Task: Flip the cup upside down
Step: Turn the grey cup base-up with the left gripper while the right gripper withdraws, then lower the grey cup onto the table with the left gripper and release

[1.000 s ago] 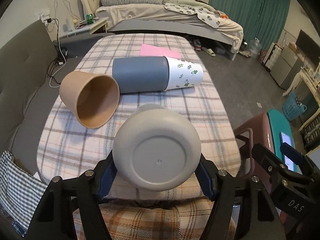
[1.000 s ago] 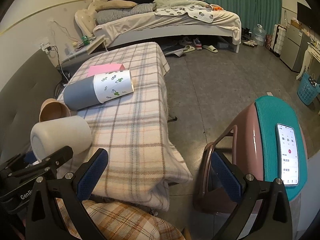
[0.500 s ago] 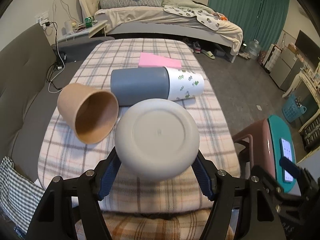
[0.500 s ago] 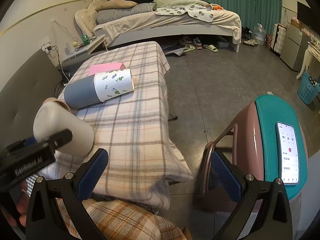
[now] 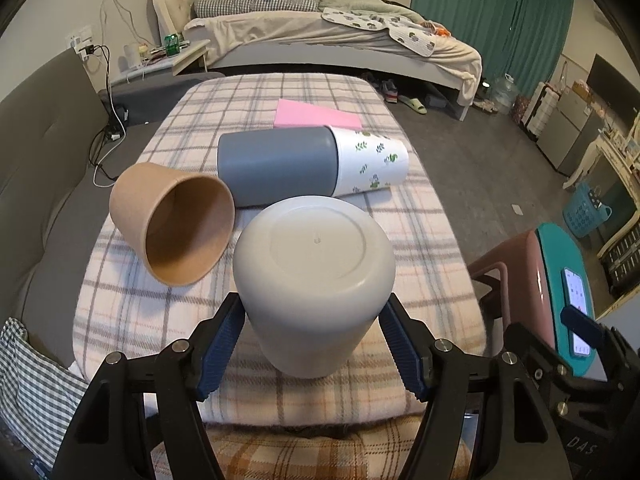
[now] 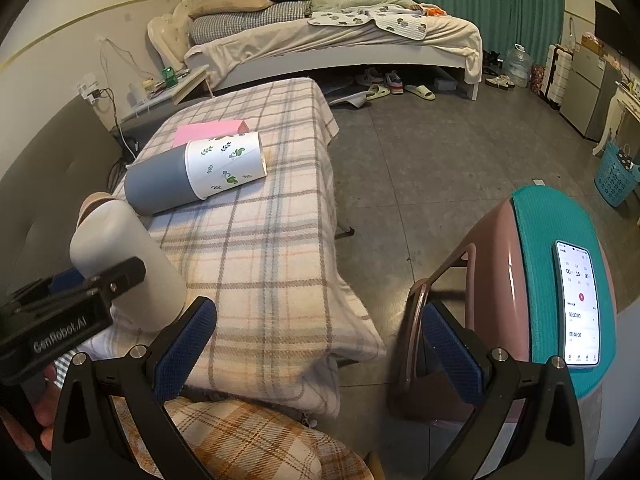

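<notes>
Left gripper (image 5: 314, 344) around inverted cup (image 5: 316, 280)

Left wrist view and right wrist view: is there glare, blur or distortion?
Left wrist view: sharp, strong fisheye bending with dark corners, soft sheen on the grey cup. Right wrist view: same bending, the phone screen glows bright but readable, no motion blur.

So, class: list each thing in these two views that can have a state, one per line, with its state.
Grey cup: base up, gripped by left gripper.
Brown paper cup: on its side, mouth facing the camera.
Grey-and-white cup: on its side.
Right gripper: open, holding nothing.
Phone: screen lit.
</notes>
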Available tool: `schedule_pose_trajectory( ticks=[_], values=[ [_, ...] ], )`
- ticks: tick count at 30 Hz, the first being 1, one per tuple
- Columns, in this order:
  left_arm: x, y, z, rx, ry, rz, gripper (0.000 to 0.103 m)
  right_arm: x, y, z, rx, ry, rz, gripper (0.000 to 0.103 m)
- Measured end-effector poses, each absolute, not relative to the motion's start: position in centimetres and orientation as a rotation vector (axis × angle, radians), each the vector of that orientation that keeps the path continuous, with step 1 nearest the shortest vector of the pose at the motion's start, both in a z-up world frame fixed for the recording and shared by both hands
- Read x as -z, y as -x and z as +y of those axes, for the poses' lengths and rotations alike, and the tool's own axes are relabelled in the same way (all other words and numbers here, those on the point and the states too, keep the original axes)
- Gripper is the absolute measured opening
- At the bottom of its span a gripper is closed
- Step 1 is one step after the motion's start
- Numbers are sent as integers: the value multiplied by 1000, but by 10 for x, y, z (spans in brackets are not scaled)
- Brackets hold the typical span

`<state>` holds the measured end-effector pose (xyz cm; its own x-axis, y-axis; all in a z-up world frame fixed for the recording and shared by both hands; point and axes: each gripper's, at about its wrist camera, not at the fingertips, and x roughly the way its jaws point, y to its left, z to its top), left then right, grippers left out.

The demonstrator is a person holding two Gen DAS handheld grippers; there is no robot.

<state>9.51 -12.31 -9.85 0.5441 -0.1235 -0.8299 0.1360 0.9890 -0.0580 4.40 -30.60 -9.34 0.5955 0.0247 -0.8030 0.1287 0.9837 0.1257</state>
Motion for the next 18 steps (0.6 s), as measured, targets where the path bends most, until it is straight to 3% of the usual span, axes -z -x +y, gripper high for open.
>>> schedule_pose_trajectory(
  ticks=[18],
  values=[
    [103,-88,-119,169,-12,999,73,78,-34,-293,65,-141,917,103]
  ],
)
